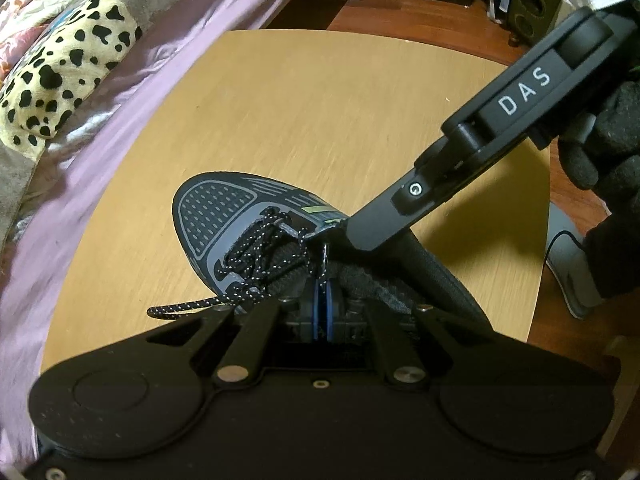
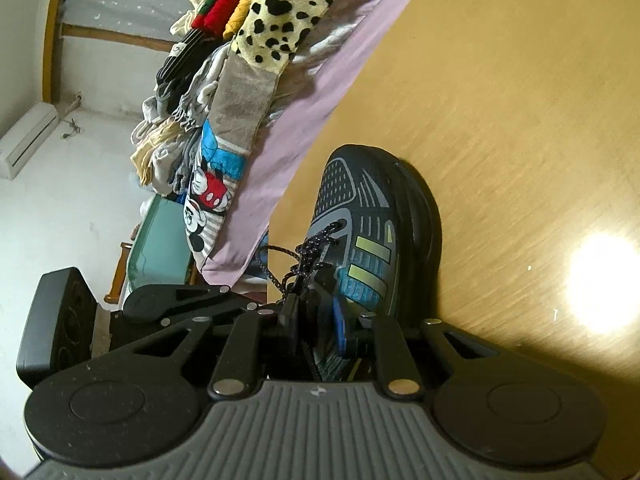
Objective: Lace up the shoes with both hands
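Both grippers work at the shoe's throat. Left gripper (image 1: 322, 286) points steeply down with its blue pads pressed together, clenched on what looks like a thin strand of lace (image 1: 256, 258) rising to the eyelets, though that strand is too fine to be sure of. Right gripper (image 2: 316, 320) reaches in from the right, jaws narrowly parted around the shoe's collar edge and a run of lace; whether the pads truly bite on either is hard to tell from its own view.

Risks, as I judge them: the speckled lace is slick and thin, so a pull from the left could slip it out of the pads. Its loose end (image 1: 180, 307) lies free at the near left and could snag under a finger. A sideways tug could also roll the shoe (image 1: 224, 216), which lies toe-away on the table (image 1: 320, 100) with nothing bracing it but the right gripper.

Smooth pale wood makes up the rounded tabletop. Beyond its left edge runs a lilac sheet (image 1: 132, 92) and a spotted blanket (image 1: 68, 68); farther off, reddish floor (image 1: 420, 12).
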{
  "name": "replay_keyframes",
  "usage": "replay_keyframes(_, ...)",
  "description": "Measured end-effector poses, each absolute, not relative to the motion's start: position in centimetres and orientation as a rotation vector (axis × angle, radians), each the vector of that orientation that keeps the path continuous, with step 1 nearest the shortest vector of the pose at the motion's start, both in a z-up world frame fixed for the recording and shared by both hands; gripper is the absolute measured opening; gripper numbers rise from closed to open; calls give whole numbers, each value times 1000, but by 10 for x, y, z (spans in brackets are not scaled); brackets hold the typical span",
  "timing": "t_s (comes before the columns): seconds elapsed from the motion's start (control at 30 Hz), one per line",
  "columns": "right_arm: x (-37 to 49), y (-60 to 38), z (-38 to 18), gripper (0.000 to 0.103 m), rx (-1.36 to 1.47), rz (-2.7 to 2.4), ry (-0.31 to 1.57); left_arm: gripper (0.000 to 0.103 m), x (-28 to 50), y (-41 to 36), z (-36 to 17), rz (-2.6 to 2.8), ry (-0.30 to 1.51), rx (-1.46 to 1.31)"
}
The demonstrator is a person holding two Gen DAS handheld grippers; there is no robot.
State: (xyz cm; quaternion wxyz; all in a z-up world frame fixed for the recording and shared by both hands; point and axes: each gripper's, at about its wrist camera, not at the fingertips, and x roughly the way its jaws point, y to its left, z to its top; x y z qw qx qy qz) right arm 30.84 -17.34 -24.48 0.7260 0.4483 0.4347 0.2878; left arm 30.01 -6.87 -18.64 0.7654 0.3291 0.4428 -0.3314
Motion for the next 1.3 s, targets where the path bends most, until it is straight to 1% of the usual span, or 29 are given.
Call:
replay_keyframes(0.5, 308, -168, -235, 19, 896, 652, 943, 2, 300, -69, -184, -718, 932, 695)
replay_keyframes(0.63, 305, -157, -218, 19, 719, 663, 902, 2, 300, -68, -183, -712, 926, 682)
replay_keyframes(0.7, 301, -147, -206, 19, 580, 674, 867, 2, 301, -68, -184, -710, 927, 678)
replay_keyframes(1.0, 284, -118, -183, 19, 186, 705, 763, 2, 305, -66, -188, -712, 931, 650)
replay_keyframes(1.1, 286, -118, -183, 19, 191, 706, 764, 2, 304, -64, -188, -716, 925, 644)
replay_keyframes(1.23, 299, -143, -197, 19, 458, 693, 842, 2, 302, -62, -185, -721, 913, 640)
replay_keyframes(1.3, 299, -147, -201, 19, 505, 691, 852, 2, 300, -61, -184, -725, 909, 644)
